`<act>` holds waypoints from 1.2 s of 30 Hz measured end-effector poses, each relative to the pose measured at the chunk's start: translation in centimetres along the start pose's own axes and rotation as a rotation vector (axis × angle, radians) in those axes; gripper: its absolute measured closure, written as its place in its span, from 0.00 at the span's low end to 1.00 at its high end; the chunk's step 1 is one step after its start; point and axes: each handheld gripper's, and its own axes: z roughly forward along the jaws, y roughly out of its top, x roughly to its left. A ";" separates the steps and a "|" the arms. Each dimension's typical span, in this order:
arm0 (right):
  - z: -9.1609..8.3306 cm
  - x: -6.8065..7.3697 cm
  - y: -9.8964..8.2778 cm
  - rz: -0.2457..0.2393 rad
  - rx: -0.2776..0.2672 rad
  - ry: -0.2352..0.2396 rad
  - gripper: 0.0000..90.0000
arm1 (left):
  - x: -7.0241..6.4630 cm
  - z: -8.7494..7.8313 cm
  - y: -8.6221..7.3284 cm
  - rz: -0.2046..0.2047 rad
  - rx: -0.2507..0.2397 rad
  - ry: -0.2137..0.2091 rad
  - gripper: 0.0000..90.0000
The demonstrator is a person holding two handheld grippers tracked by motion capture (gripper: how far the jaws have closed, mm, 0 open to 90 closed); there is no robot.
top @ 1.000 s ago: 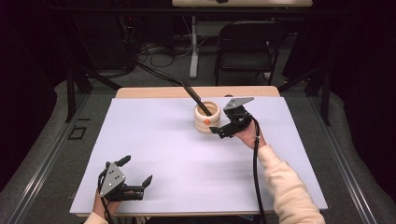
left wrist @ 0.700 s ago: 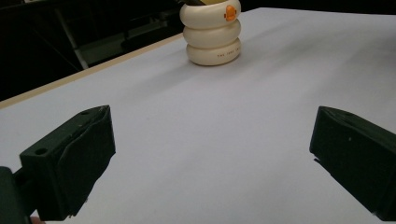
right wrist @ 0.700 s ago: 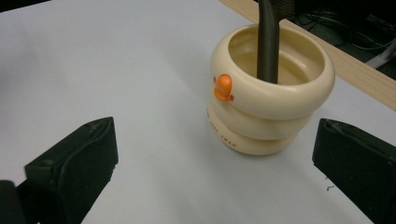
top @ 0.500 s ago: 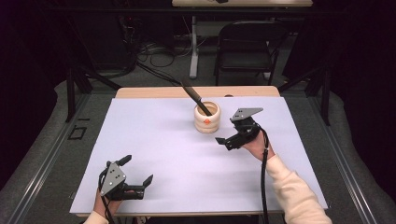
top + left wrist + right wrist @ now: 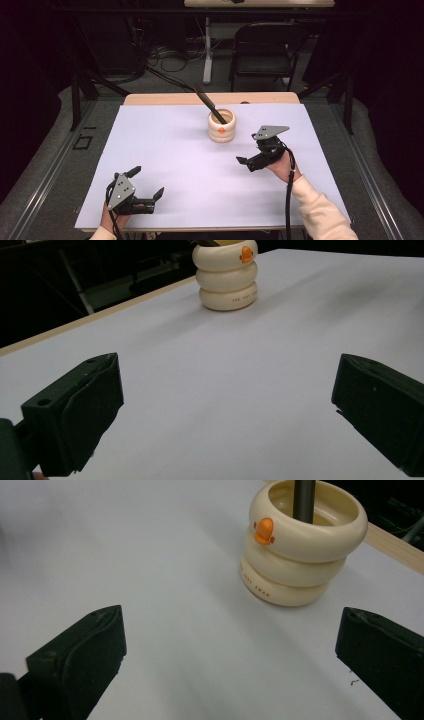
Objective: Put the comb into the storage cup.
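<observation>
A cream holder point(image 5: 221, 127) built like three stacked rounded rings stands upright on the white-covered counter point(image 5: 170, 150), with a small orange beak-like knob point(image 5: 264, 531) on its top ring and a line of tiny print on its bottom ring. A dark, slim rod-shaped tool point(image 5: 210, 103) sits in its open mouth; in the high view the tool's long axis leans up and away toward the far left, its free end reaching past the counter's far wooden edge, its lower end inside the holder. The holder lies just ahead and to the left of the right tongs point(image 5: 246, 163), near them but apart, and well apart from the left tongs point(image 5: 149, 185), far ahead and to their right. The right tongs are spread wide and hold nothing, gripped by a hand point(image 5: 281, 165) in a cream sleeve point(image 5: 320, 212). The left tongs, at the near left edge of the counter, also stand wide and hold nothing.
</observation>
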 end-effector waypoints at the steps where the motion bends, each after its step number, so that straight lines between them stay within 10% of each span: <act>1: -0.1 0.1 -0.1 0.002 -0.001 -0.001 0.00 | 0.0 0.0 0.0 0.002 -0.001 0.001 0.00; 36: -4.2 3.9 -4.5 -0.024 -0.019 -0.043 0.00 | 0.0 0.0 -0.1 0.001 0.006 0.008 0.00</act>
